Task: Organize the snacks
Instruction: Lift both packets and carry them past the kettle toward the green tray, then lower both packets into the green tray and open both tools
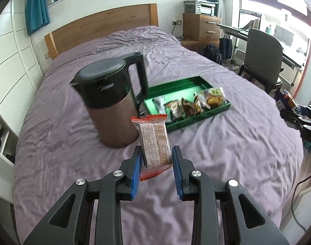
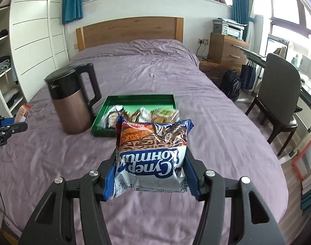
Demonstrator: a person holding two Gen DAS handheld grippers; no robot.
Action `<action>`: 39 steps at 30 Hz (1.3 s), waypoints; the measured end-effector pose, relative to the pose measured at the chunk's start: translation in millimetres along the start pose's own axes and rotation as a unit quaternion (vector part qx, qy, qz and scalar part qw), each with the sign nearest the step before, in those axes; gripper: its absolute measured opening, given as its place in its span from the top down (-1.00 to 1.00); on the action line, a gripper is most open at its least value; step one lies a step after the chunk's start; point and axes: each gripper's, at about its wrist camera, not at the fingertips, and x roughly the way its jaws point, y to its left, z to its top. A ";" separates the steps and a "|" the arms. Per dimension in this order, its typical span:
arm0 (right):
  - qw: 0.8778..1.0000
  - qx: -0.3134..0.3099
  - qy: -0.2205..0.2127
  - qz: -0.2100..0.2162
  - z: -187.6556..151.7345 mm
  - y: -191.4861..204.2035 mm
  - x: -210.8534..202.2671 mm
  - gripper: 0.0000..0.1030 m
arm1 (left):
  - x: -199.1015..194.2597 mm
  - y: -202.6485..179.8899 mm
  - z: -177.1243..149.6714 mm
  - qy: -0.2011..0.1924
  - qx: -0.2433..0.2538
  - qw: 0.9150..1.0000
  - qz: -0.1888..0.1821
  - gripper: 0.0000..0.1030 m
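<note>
**Both grippers hold wrapped snacks above the bed**

The left gripper (image 1: 157, 153) has its blue pads (image 1: 136, 169) closed on the lower part of a clear wafer packet (image 1: 154, 143) with orange-red ends, which stands upright between them. The right gripper (image 2: 151, 163) clamps a blue-and-white biscuit pack (image 2: 151, 153) by its sides, its jaws fairly wide around the bulky wrapper.

Just ahead of the left jaws, slightly to the left, stands a copper-and-black kettle (image 1: 112, 104) on the purple bedspread (image 1: 227, 143). Ahead and to the right lies a green tray (image 1: 198, 118), touching or just beside the kettle's handle side, with several wrapped snacks (image 1: 196, 102) heaped in its near half. From the right jaws the tray (image 2: 106, 110) lies straight ahead, partly hidden by the held pack.
</note>
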 end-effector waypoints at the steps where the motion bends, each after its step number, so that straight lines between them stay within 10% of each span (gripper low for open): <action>1: 1.000 0.000 -0.002 0.000 5.8 -1.6 4.8 -0.10 | 2.6 -2.4 4.0 -0.001 0.002 1.000 -0.001 0.52; 21: 1.000 0.003 0.008 -0.004 122.9 -9.2 180.0 -0.11 | 165.7 -46.1 115.3 0.006 0.007 1.000 0.010 0.51; 39: 0.996 0.002 0.084 -0.010 99.0 -8.7 297.0 -0.14 | 262.3 -62.9 109.3 0.039 0.003 0.999 0.035 0.50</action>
